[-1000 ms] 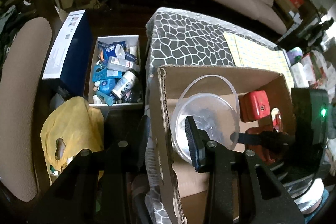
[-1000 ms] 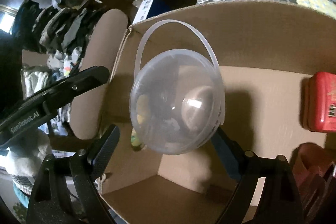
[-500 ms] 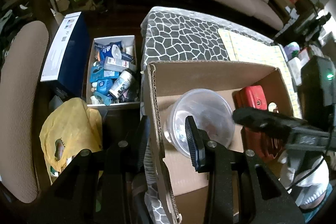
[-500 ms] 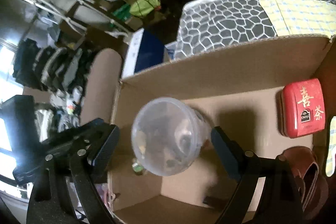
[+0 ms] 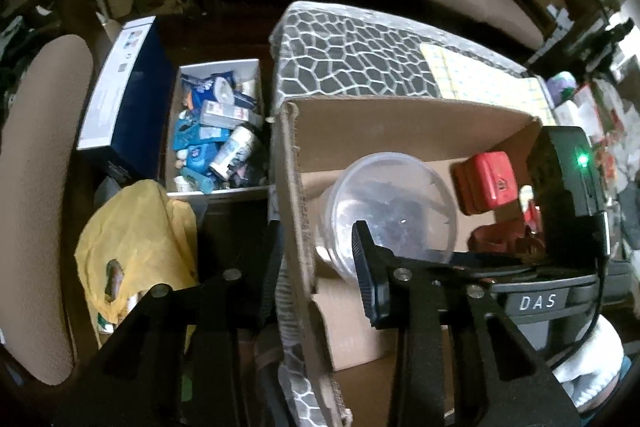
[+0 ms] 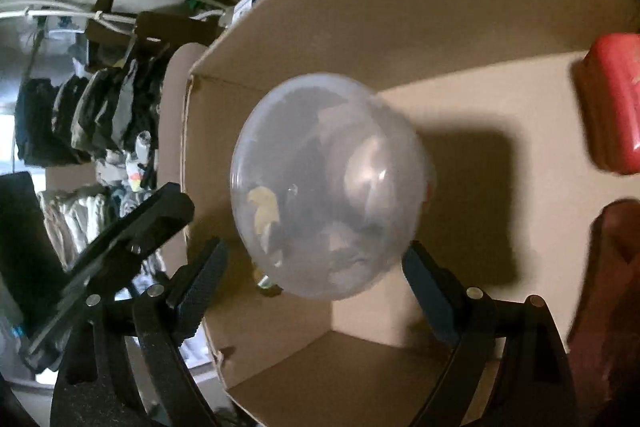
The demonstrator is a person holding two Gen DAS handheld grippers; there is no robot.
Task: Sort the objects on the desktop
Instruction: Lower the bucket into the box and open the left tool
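A clear lidded plastic tub (image 5: 390,215) with small items inside stands in the left part of an open cardboard box (image 5: 400,119); it fills the middle of the right wrist view (image 6: 332,187). My right gripper (image 6: 316,279) is open, its fingers apart on either side of the tub's near side, not touching it. My left gripper (image 5: 316,267) is open and straddles the box's left wall, one finger outside and one inside beside the tub. A red tin (image 5: 486,181) lies in the box to the right, also in the right wrist view (image 6: 612,103).
A brown leather item (image 5: 506,241) lies in the box's right corner. The box sits on a patterned table (image 5: 352,51). On the floor to the left are a white box of toiletries (image 5: 216,127), a blue carton (image 5: 120,95) and a yellow bag (image 5: 136,243).
The right gripper let go of the tub's handle, lifted away, then came back down close over the tub. The tub now rests in the box. The left gripper barely moved.
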